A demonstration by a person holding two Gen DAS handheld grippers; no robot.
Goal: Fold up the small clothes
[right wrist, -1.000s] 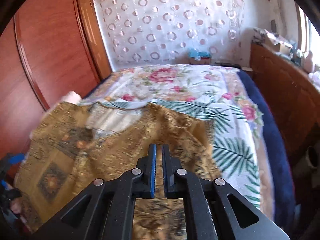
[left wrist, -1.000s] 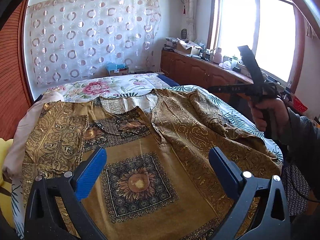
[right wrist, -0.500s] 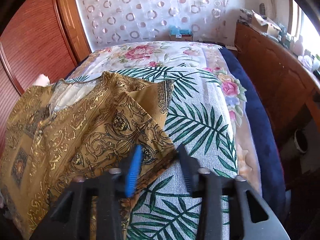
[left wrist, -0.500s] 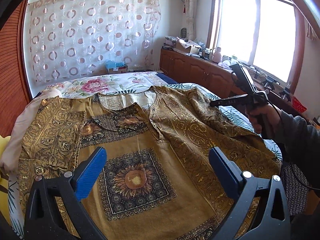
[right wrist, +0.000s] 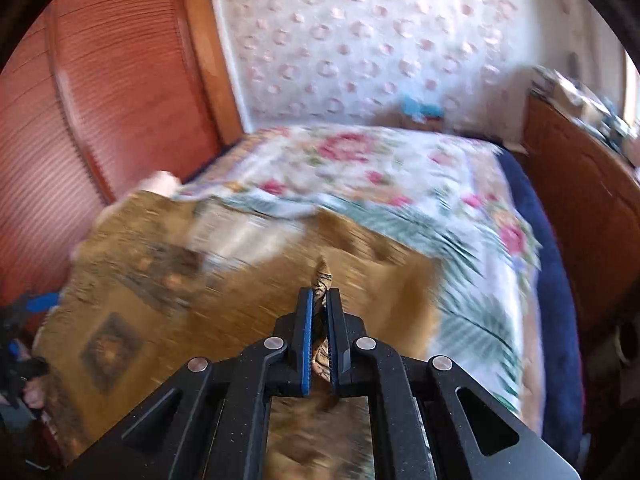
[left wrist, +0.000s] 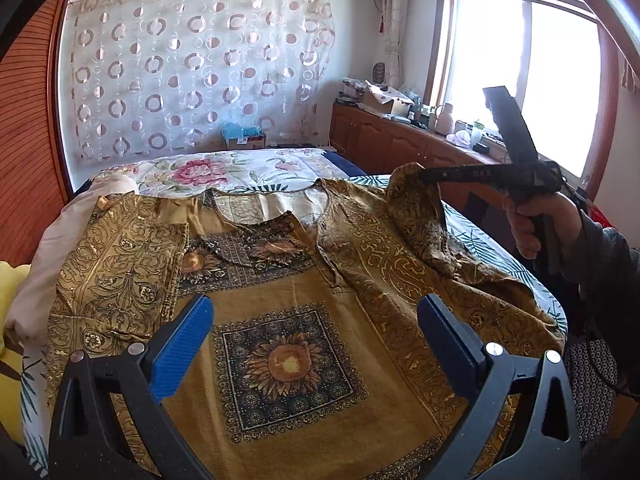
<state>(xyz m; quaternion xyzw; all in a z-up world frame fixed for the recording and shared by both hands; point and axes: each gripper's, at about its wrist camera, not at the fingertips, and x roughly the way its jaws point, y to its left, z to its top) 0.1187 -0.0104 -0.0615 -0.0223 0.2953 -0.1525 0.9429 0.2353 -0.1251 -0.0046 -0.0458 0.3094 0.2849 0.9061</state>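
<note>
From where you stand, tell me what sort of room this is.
Most likely a home bedroom. A bed with a floral and palm-leaf cover fills the middle, with a gold patterned garment spread on it. A wooden cabinet run sits under a bright window, and a sheer circle-patterned curtain hangs behind.

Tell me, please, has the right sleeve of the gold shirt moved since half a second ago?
Yes. The right gripper, just closed on the sleeve, has lifted its tip off the bed, up toward the cabinet.

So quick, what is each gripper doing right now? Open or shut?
Left gripper: open, holding nothing, above the shirt.
Right gripper: just closed, shut on the shirt's sleeve, lifting it off the bed.
</note>
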